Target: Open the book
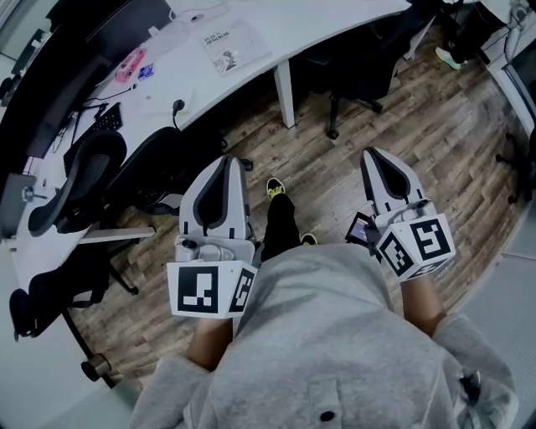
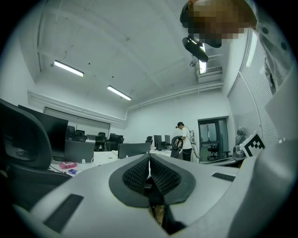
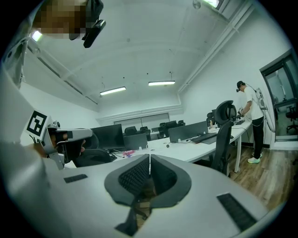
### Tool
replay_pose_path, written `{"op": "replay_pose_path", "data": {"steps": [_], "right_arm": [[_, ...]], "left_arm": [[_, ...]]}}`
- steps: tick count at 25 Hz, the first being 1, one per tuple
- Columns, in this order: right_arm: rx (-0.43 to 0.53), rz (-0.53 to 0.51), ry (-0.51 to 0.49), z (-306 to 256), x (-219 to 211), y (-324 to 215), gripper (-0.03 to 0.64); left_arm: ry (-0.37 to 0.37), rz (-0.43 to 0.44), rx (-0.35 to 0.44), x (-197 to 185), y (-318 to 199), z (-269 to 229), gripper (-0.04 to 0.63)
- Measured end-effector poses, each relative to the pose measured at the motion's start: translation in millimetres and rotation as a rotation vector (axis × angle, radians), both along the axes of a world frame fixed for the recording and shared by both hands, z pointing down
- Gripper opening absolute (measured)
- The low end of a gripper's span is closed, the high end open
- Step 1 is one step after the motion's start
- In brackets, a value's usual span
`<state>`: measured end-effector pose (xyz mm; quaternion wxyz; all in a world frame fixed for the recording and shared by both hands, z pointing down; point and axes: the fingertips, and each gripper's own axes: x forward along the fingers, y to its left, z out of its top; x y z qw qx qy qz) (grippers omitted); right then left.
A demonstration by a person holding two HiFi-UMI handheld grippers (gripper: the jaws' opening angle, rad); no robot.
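Both claws are shut and empty here: the left gripper (image 1: 226,161) and the right gripper (image 1: 369,154) each have their jaws pressed together, held out roughly level, side by side over the wooden floor (image 1: 335,180) in front of the person's grey sweatshirt (image 1: 327,335). The book (image 1: 234,46) is lying flat, cover up, on the white desk (image 1: 322,21), well apart from both grippers. There's a black office chair (image 1: 84,176) off to the left, next to that desk.

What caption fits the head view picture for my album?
A person holds the shut left gripper and right gripper above a wood floor, book on the desk ahead.
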<state>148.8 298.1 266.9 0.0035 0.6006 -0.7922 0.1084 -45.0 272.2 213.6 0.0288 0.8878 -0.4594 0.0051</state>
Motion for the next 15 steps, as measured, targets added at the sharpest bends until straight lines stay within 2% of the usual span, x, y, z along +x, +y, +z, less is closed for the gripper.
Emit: {"op": "replay_pose_path", "data": {"steps": [15], "right_arm": [[-0.040, 0.005, 0.015, 14, 6, -72, 0.031]], "left_arm": [[-0.012, -0.009, -0.041, -2, -69, 15, 0.015]]}}
